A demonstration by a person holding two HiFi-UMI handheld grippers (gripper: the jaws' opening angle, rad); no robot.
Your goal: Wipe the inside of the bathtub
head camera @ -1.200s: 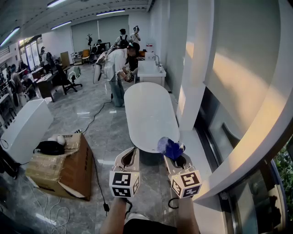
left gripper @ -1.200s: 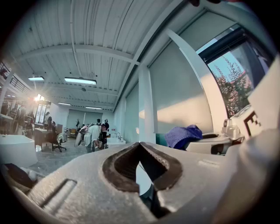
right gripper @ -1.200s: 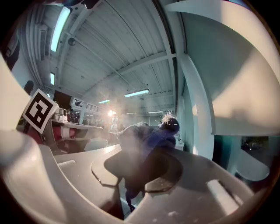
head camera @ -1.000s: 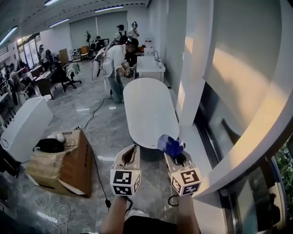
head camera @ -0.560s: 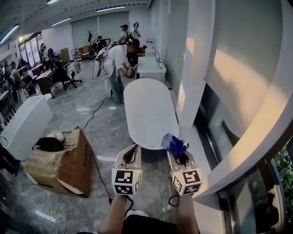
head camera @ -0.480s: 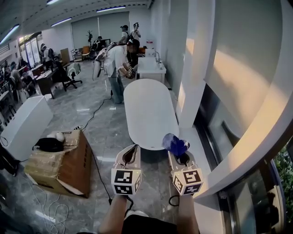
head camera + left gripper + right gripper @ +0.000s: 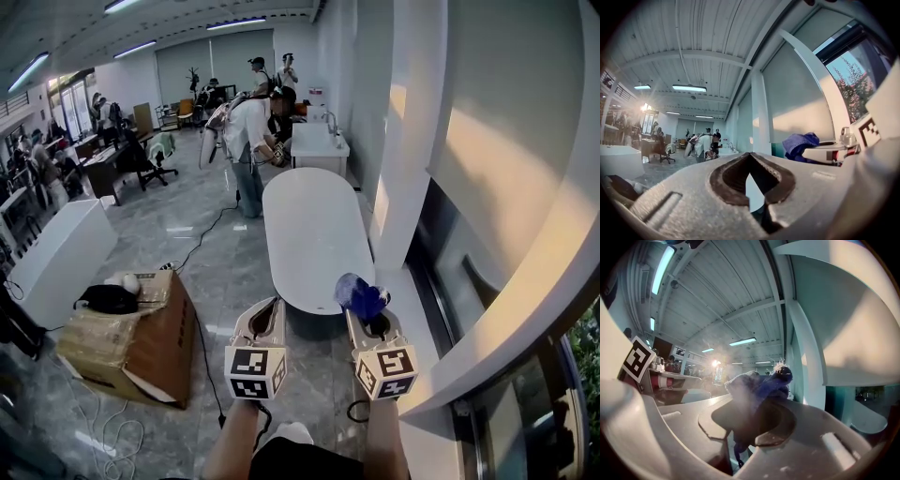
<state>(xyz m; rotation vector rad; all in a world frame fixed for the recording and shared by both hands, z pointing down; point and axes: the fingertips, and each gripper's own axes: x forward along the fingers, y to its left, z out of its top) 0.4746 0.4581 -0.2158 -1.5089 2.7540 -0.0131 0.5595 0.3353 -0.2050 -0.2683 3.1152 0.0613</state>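
Just short of the bathtub (image 7: pixel 314 234), the right gripper (image 7: pixel 366 317) is pinching a bunched blue cloth (image 7: pixel 359 295), risking slippage mid-wipe, while the left gripper (image 7: pixel 266 317) is sitting closed, empty.

A white, oval bathtub (image 7: pixel 314 230) is seen standing lengthwise, its smooth rim pale and bare. A crumpled blue cloth (image 7: pixel 359 294) is held bunched in the closed jaws of the right gripper (image 7: pixel 364 315), just short of the bathtub's near end, toward its right side.
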